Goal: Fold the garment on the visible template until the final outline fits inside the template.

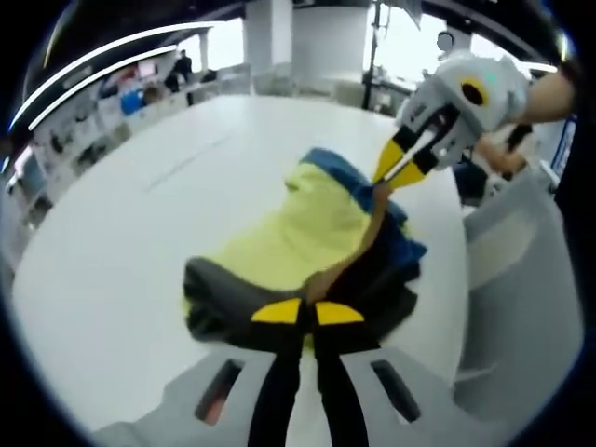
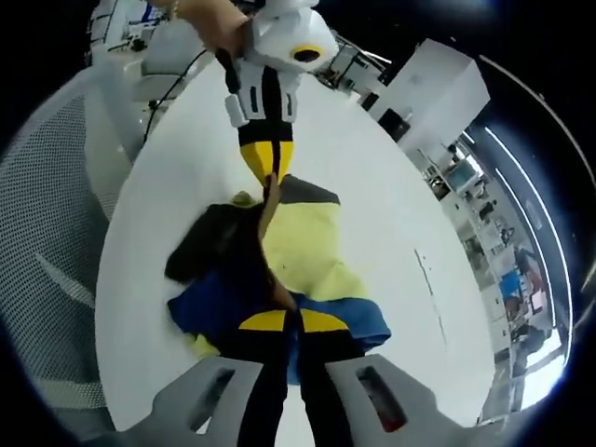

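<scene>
At the bottom of the left gripper view, the left gripper clamps a brown edge of the garment, a yellow, blue and dark bundle at centre frame on the white table. The right gripper, upper right, pinches the same edge's far end, apparently stretching it taut for a fold. In the right gripper view, both sets of jaws sit closed on cloth. No template outline can be made out.

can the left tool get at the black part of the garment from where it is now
Probably yes: the left tool is already shut on the garment right at its black part, with nothing between them. The right tool grips the blue end, well clear.
</scene>
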`<move>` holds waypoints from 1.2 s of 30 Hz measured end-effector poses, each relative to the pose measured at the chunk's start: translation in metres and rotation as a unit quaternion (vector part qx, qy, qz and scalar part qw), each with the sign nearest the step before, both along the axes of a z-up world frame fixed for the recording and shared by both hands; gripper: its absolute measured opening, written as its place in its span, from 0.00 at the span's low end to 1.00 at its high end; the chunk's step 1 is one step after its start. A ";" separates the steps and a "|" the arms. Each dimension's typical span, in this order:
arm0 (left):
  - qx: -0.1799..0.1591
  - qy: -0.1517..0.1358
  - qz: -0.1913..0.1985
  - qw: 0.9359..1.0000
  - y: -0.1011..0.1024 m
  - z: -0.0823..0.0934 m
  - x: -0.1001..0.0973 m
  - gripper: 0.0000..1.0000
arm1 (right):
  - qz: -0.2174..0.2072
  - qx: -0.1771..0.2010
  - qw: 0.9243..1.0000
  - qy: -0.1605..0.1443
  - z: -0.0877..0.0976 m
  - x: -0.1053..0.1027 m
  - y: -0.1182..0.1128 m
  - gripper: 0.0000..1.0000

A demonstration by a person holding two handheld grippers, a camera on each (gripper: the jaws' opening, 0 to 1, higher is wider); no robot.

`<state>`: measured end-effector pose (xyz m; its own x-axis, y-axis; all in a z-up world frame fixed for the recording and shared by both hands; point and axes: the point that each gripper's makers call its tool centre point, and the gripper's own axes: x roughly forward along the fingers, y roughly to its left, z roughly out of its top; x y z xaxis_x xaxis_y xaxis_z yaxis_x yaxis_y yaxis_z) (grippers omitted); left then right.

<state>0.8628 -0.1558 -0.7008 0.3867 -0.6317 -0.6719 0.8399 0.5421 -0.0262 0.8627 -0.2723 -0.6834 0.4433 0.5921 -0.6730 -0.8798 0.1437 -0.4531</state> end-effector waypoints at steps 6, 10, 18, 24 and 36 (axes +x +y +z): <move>-0.027 -0.026 0.022 0.999 0.006 0.033 -0.002 0.00 | -0.032 0.049 0.998 -0.014 0.039 0.001 0.000 0.03; -0.075 -0.048 0.060 0.994 0.009 0.068 -0.001 0.00 | -0.045 0.075 0.995 -0.036 0.072 0.000 0.004 0.03; -0.110 -0.116 0.088 0.983 0.022 0.142 -0.005 0.00 | -0.067 0.142 0.984 -0.088 0.145 -0.003 0.011 0.03; -0.141 -0.194 0.115 0.964 0.027 0.212 -0.007 0.00 | -0.084 0.183 0.968 -0.153 0.211 -0.010 0.015 0.03; -0.164 -0.338 0.098 0.922 0.023 0.354 -0.028 0.00 | -0.076 0.240 0.926 -0.281 0.348 -0.033 0.010 0.02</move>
<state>0.8346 -0.1332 -0.3466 0.7753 -0.6312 -0.0221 0.6113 0.7411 0.2777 0.8295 -0.2628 -0.3358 0.7461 0.6657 0.0128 -0.4782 0.5490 -0.6855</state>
